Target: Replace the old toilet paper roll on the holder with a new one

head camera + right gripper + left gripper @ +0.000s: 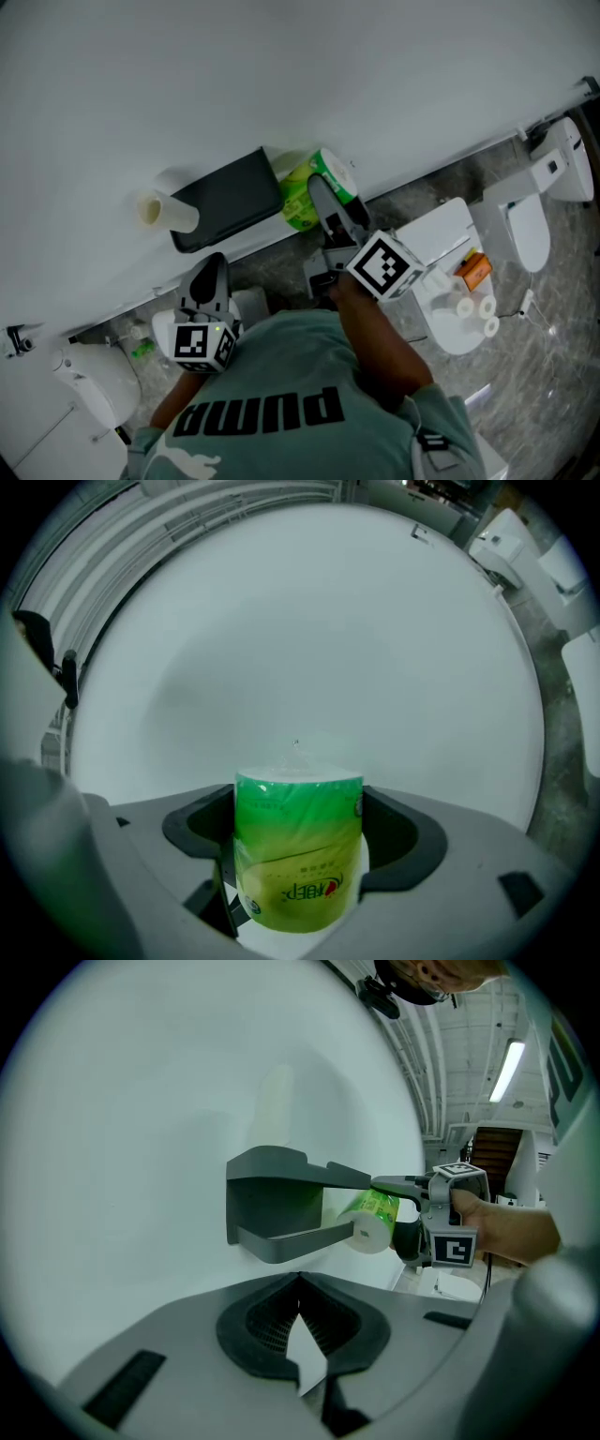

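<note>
A new roll in green wrapping point(298, 850) sits between the jaws of my right gripper point(298, 864), which is shut on it. In the head view that green roll point(323, 183) is against the white wall at the right end of the dark grey holder point(230, 199). The left gripper view shows the roll point(370, 1220) at the free tip of the holder's bar point(300, 1235). A pale cardboard tube point(159, 212) is at the holder's left end. My left gripper point(210, 274) hangs below the holder, jaws together and holding nothing point(300, 1283).
A white toilet tank point(441, 239) at right carries an orange packet point(474, 270) and small white rolls point(476, 314). More toilets stand at far right point(530, 225) and lower left point(89, 384). The person's green shirt point(281, 403) fills the bottom.
</note>
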A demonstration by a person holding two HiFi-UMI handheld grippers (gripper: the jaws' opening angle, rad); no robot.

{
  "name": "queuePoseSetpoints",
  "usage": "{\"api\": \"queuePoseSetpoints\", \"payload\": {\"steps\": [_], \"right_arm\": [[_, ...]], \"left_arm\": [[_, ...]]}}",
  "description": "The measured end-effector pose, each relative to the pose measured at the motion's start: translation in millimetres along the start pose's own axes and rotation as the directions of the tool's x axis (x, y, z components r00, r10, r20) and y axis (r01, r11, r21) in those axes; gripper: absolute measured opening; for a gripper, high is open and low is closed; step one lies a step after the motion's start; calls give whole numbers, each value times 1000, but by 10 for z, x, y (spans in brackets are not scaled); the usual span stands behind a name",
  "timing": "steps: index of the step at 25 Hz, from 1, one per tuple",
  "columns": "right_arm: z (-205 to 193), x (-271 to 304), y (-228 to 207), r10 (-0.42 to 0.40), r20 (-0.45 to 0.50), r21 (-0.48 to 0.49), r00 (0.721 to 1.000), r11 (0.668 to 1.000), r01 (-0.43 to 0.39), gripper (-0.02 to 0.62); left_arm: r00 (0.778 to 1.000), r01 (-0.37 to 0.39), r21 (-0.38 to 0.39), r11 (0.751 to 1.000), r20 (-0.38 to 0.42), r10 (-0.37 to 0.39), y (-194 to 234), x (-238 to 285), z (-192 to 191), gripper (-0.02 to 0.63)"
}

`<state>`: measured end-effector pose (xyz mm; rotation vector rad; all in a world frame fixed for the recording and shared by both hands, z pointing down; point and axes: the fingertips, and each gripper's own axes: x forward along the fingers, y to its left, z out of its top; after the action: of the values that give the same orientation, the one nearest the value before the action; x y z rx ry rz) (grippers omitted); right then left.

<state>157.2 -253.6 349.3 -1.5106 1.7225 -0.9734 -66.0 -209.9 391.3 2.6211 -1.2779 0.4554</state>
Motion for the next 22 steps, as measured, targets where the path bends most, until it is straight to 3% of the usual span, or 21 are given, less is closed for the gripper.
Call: {"api": "queuePoseSetpoints", "payload": {"steps": [8, 17, 22], "right_arm": [[-106, 60, -39, 42, 27, 212, 999, 976, -46, 413], [-410, 106, 52, 117, 21, 386, 993, 915, -116, 413], [-620, 56, 32, 152, 26, 493, 988, 858, -145, 413]], "left_arm": [[1000, -19, -7, 1000, 5, 19, 56, -45, 11, 3], [999, -35, -19, 999, 22, 36, 93, -131, 3, 3], [998, -46, -25, 999, 30, 47, 99, -198, 7, 3]]}}
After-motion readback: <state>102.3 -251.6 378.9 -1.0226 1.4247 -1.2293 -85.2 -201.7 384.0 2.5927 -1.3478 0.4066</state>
